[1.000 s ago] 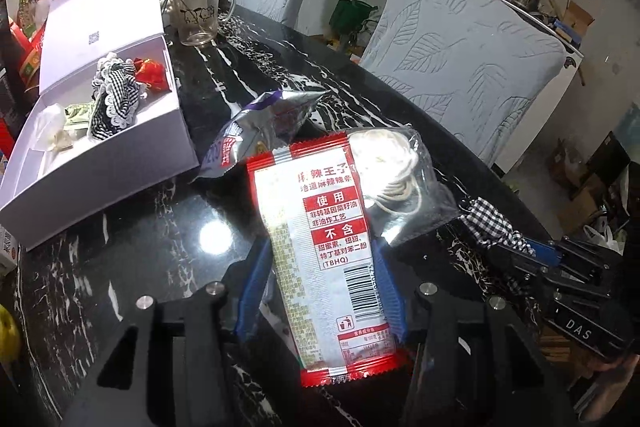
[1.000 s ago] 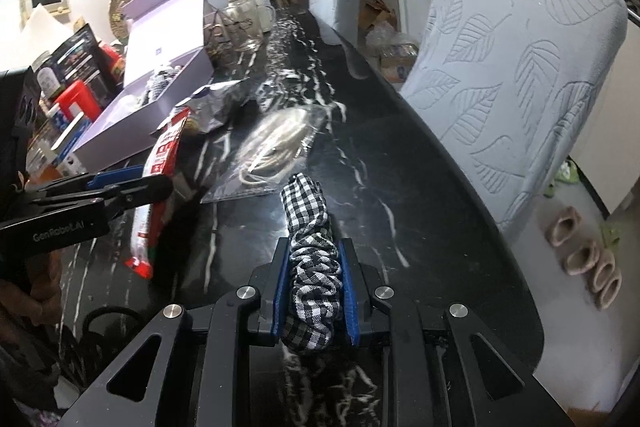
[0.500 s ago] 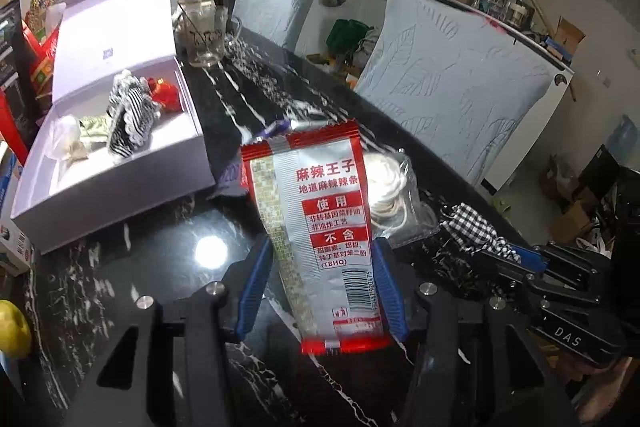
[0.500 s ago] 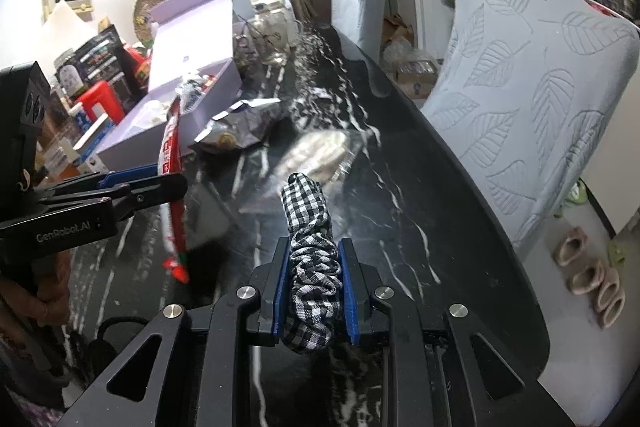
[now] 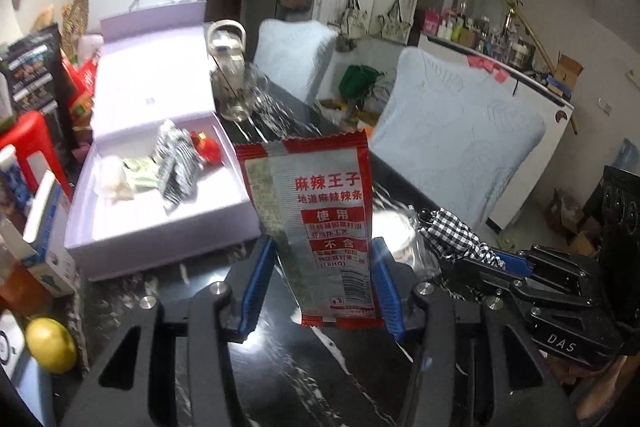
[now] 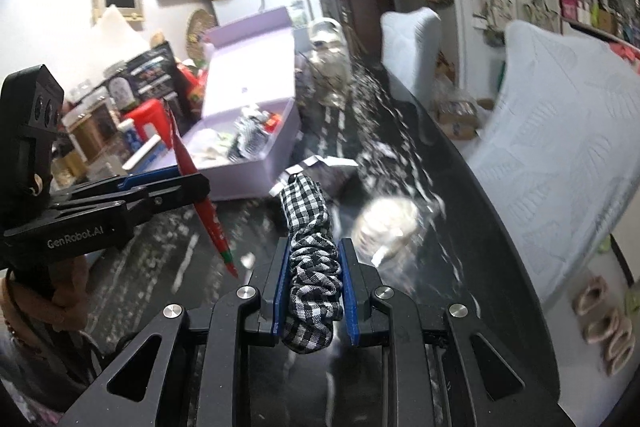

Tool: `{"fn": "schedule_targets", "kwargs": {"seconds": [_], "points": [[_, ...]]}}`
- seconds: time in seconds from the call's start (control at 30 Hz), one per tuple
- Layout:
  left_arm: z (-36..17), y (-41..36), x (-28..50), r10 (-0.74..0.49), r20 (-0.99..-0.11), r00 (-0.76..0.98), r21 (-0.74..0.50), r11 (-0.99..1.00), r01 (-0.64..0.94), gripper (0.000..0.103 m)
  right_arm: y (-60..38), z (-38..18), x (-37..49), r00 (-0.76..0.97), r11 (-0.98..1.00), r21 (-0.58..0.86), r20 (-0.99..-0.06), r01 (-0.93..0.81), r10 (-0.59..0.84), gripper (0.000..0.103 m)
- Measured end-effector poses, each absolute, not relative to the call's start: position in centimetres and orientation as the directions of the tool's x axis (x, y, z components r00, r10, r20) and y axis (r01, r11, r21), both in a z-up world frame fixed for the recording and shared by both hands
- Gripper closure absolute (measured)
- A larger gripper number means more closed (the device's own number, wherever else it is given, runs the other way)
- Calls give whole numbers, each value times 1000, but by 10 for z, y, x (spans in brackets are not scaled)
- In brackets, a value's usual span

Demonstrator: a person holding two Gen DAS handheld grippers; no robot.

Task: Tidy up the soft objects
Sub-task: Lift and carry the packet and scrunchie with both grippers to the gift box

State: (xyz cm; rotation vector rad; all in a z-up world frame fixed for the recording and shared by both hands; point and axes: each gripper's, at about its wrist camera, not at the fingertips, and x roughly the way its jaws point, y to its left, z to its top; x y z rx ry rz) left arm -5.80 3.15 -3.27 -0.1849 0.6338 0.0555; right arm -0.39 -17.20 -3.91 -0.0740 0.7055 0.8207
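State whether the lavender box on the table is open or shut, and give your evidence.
Open. The lavender box has its lid tilted back, and a striped fabric piece lies visible inside the tray.

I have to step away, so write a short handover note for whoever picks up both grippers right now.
Left gripper: shut on the red snack packet, held upright above the black table.
Right gripper: shut on the checkered scrunchie, also off the table.
Lavender box: open, on the table to the left, already holding a striped soft item, a red one and some pale ones.
Still on the table: a clear bag with a white coil and a silver foil packet.
Left: both held items apparently go into the box, then probably those two.
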Motion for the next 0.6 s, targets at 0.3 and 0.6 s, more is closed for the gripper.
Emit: {"fn": "schedule_targets", "kwargs": {"seconds": [0.3, 0.6], "points": [[9, 59, -77, 80, -494, 866, -112, 982, -155, 55, -135, 5, -4, 441, 593, 193, -502, -782, 744, 80], [49, 86, -84, 158, -388, 908, -69, 977, -199, 55, -92, 56, 3, 409, 498, 143, -405, -855, 818, 80]]}}
